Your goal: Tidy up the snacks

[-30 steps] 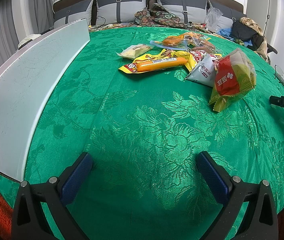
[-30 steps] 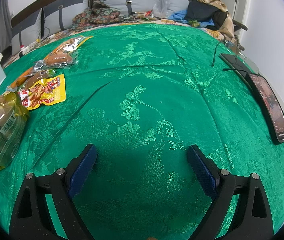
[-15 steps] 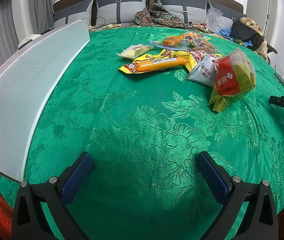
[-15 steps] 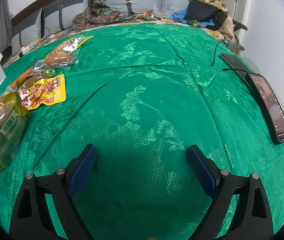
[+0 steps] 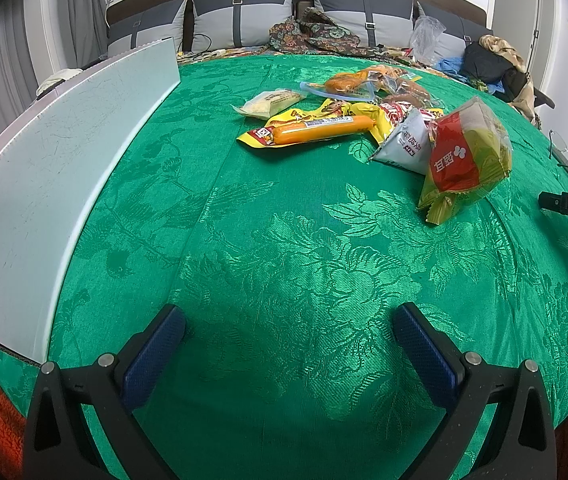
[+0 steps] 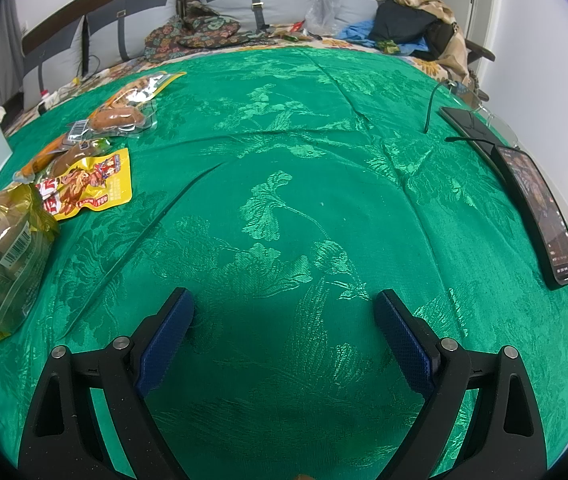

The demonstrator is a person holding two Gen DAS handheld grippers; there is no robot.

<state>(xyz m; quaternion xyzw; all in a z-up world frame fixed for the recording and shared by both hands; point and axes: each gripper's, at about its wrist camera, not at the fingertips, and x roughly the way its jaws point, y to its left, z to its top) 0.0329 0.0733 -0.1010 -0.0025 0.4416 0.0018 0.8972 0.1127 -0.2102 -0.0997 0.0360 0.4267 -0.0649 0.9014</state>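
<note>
Orange sausage stick (image 5: 321, 129) is lying on its yellow-red wrapper at the near-left of the snack pile, on the green brocade cloth (image 5: 284, 248). Just right of it a grey-white sachet (image 5: 406, 143) is leaning against a red-and-olive bun bag (image 5: 466, 155), which is sitting tilted. A pale cake pack (image 5: 270, 102) is lying at the far left, clear pouches (image 5: 358, 82) holding brown items are sitting behind, contents hard to make out. Yellow cartoon packet (image 6: 88, 188) is showing in the right view, partly tucked under neighbours. White panel (image 5: 44, 184) is running along the left, cut off by the frame. Phone (image 6: 540, 208) is resting at the right edge. Left hand-held gripper (image 5: 289, 330) and right hand-held gripper (image 6: 286, 312) are both hovering spread wide, grasping nothing.
</note>
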